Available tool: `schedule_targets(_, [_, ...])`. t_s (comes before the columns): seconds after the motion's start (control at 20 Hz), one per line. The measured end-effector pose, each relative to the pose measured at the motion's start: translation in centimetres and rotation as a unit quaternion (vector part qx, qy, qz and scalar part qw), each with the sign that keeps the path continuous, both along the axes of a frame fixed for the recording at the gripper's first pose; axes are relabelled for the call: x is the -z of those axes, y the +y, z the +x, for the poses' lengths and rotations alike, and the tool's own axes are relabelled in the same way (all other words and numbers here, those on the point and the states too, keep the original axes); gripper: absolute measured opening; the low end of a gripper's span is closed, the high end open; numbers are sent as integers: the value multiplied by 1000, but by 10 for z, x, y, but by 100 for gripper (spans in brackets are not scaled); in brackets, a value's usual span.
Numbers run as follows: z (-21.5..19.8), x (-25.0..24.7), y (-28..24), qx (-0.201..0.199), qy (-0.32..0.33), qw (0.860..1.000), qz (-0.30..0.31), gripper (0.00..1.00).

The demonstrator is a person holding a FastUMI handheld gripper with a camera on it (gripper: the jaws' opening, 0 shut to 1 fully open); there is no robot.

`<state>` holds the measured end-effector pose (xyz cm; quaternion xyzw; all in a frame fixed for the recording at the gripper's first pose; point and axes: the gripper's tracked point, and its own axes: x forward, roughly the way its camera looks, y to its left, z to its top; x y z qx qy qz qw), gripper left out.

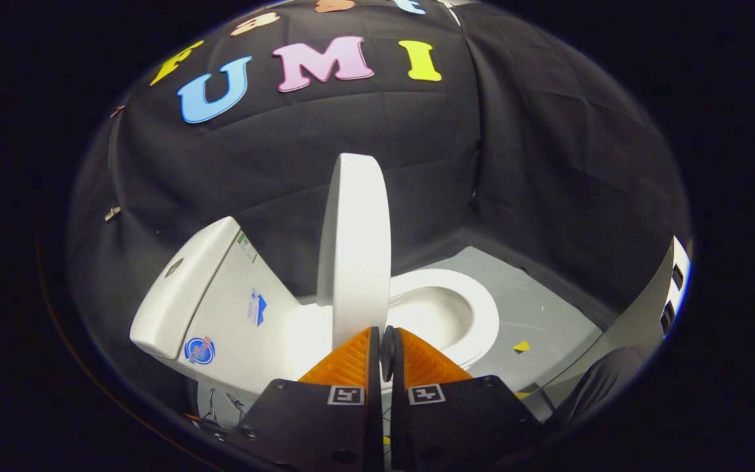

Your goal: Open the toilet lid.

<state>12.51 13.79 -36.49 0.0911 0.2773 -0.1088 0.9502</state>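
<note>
Looking along my gripper (383, 344), I see its 2 fingers pressed nearly together, gripping nothing. Just ahead stands the lid (354, 249), raised edge-on, its long axis upright. The tank (220, 295) sits to its left, the open seat (476, 314) to its right; I judge the lid needs pushing left.

Dim booth, bright sharp toilet lid (354, 242), strong fisheye bending at the edges.

Grey floor (535, 308) beside the bowl, a small yellow marker (520, 346) stuck on it. Black cloth wall (535, 164) behind, a metal clip (113, 213) pinned to it. Dark sleeve (597, 383) low down.
</note>
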Motion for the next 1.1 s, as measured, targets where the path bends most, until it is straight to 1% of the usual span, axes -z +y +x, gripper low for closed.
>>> schedule_targets(0.25, [1, -16, 48, -41, -27, 997, -56, 10])
schedule_targets(0.55, [11, -22, 106, -79, -60, 986, -131, 10])
schedule_targets(0.6, [13, -24, 114, -88, -64, 984, -142, 10])
schedule_targets(0.65, [15, -23, 119, -92, -68, 981, -154, 14])
schedule_targets(0.7, [15, -26, 122, -93, -73, 979, -165, 15])
schedule_targets(0.85, [17, -22, 130, -92, -67, 979, -170, 14])
schedule_targets(1.0, [16, -21, 148, -115, -58, 979, -157, 15])
schedule_targets(1.1, [16, -18, 165, -138, -55, 977, -152, 14])
